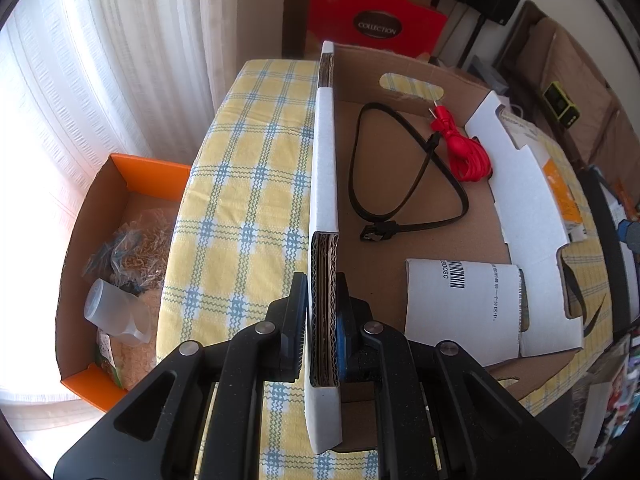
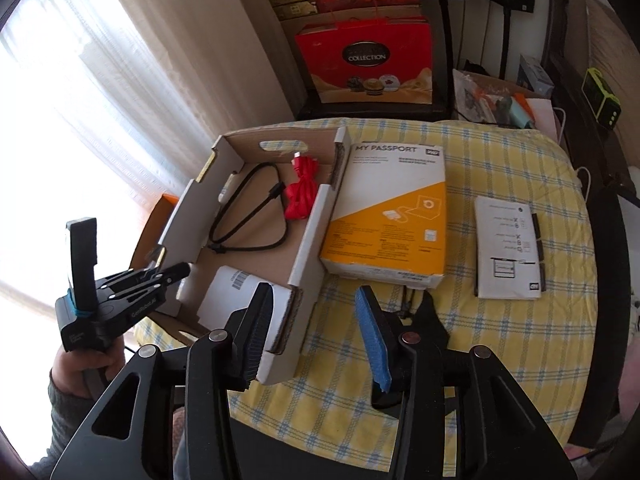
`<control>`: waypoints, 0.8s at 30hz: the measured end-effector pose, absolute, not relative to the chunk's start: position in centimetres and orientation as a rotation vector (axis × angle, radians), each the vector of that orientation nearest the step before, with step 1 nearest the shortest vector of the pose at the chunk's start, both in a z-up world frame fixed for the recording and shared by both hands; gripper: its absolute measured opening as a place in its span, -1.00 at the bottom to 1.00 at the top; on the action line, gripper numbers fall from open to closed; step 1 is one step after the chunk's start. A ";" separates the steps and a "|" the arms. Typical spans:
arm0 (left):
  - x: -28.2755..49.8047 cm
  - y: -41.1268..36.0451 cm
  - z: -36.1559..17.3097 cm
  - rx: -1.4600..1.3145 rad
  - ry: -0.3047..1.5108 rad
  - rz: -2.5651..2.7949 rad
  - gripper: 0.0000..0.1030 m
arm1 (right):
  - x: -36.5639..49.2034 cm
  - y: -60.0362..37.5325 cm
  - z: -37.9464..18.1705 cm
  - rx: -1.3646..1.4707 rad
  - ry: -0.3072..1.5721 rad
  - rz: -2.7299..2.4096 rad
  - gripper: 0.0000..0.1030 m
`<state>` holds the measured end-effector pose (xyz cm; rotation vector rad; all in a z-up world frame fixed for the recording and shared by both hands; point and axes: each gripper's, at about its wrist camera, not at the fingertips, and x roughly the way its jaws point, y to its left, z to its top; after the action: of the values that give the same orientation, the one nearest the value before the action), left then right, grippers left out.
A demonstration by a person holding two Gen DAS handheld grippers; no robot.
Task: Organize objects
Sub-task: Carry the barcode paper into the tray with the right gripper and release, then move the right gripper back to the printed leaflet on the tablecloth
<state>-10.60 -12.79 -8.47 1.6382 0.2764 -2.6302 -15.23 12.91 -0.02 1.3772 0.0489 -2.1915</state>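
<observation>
Tray (image 2: 308, 236): open cardboard, on checked cloth (image 2: 500, 340), landmark for all below.
Left gripper (image 1: 322, 320): clamped on tray's left wall, likely steadying it for loading.
Right gripper (image 2: 316, 332): jaws apart, nothing between, over tray's near right corner.
Black cable (image 1: 404, 184): looped on tray floor, centre.
Red cable (image 1: 466, 148): bundled, far right inside tray.
White card (image 1: 460, 308): curled, near end inside tray.
Passport box (image 2: 390, 216): outside, touching tray's right wall, probably next in.
Booklet (image 2: 506, 248): well right of tray, beyond box.
</observation>
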 end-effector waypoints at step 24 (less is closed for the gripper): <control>-10.5 -12.8 -8.6 1.639 0.270 -2.627 -0.79 | -25.4 24.4 -6.9 1.611 -0.013 -2.403 0.63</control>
<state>-10.54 -12.77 -8.56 1.6388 0.2696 -2.6270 -25.39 24.44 -6.93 1.6112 -0.0126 -2.4030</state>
